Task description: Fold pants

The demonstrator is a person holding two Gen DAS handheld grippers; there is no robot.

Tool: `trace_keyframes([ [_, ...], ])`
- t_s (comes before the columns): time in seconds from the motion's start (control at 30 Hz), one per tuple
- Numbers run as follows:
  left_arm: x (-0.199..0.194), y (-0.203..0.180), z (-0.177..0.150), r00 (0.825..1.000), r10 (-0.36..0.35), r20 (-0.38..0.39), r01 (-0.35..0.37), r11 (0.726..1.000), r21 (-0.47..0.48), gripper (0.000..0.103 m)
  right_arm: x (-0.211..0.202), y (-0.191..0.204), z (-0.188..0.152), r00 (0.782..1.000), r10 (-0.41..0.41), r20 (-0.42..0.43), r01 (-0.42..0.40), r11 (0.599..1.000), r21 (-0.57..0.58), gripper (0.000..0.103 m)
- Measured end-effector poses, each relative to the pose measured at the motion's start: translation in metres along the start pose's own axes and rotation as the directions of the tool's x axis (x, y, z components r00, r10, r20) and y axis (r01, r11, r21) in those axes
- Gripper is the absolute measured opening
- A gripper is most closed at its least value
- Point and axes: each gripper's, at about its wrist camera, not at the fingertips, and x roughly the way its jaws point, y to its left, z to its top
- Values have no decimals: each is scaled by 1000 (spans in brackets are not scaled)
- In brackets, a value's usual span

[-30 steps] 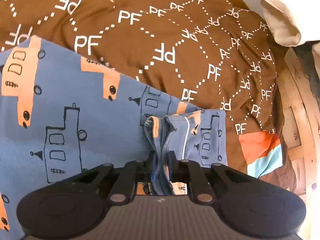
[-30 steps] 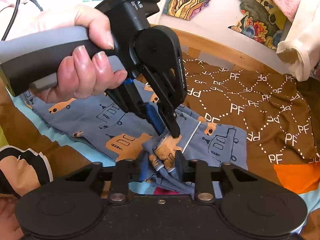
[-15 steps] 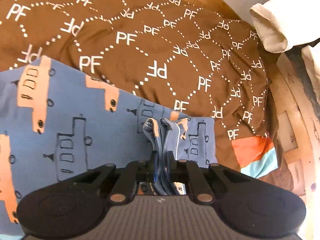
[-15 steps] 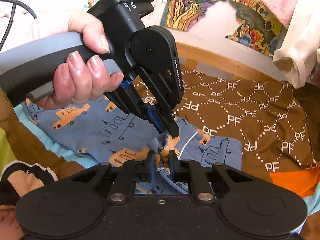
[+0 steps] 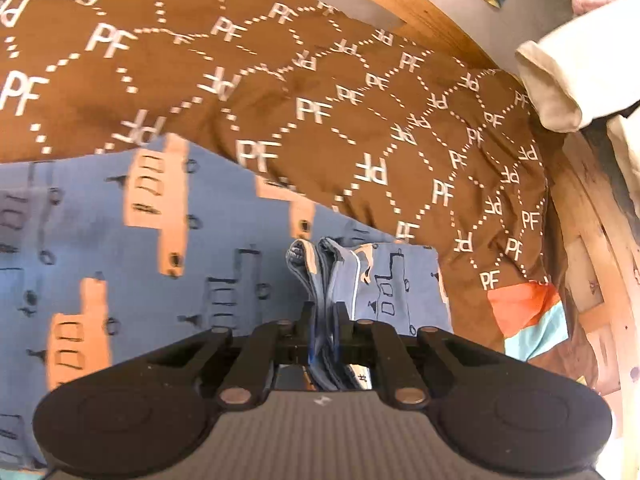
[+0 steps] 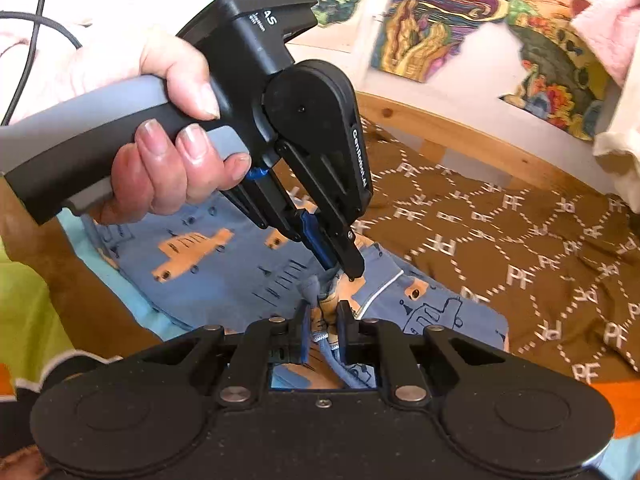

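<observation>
Pants [image 5: 224,280]: blue, orange truck print, one edge bunched upward

Right tongs [image 6: 323,316]: jaws have just been closing, now pinch bunched pants [image 6: 240,276] edge tightly. Left tongs [image 5: 323,314] carried clamped fold upward, across bed; more brown quilt [image 5: 360,120] and wooden bed rail [image 5: 400,4] now visible.
</observation>
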Motion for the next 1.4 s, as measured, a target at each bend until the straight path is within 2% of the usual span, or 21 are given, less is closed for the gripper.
trace_keyframes([
  [0.43, -26, 49, -5, 999, 54, 7, -53, 998, -39, 9, 23, 37, 18, 988, 152, -26, -153, 988, -15, 14],
  [0.83, -33, 77, -8, 995, 104, -5, -105, 993, -49, 9, 43, 60, 23, 971, 231, -63, -233, 972, -22, 14],
  [0.97, -31, 80, -12, 993, 118, -12, -118, 992, -51, 12, 47, 64, 19, 965, 246, -97, -250, 968, -32, 16],
  [1.03, -33, 80, -13, 992, 124, -7, -124, 991, -44, 16, 45, 61, 18, 966, 240, -98, -245, 969, -35, 24],
  [1.1, -35, 77, -14, 990, 138, 3, -138, 990, -35, 22, 39, 54, 18, 971, 221, -90, -225, 974, -40, 46],
  [1.13, -37, 75, -14, 989, 144, 8, -144, 989, -32, 25, 34, 49, 19, 975, 205, -87, -210, 977, -47, 52],
  [1.2, -41, 68, -16, 986, 165, 38, -165, 986, -21, 43, 24, 35, 19, 983, 167, -81, -173, 983, -62, 71],
  [1.23, -42, 65, -17, 983, 174, 52, -173, 985, -13, 50, 19, 25, 19, 988, 131, -79, -137, 988, -71, 76],
  [1.27, -44, 60, -19, 980, 184, 74, -185, 983, 1, 61, 15, 15, 19, 993, 91, -79, -97, 992, -79, 83],
  [1.3, -44, 55, -21, 975, 197, 98, -200, 980, 15, 67, 12, 4, 18, 996, 51, -79, -58, 994, -92, 89],
  [1.4, -38, 36, -26, 949, 267, 169, -284, 954, 92, 76, 14, -29, 18, 994, -76, -75, 64, 987, -149, 97],
])
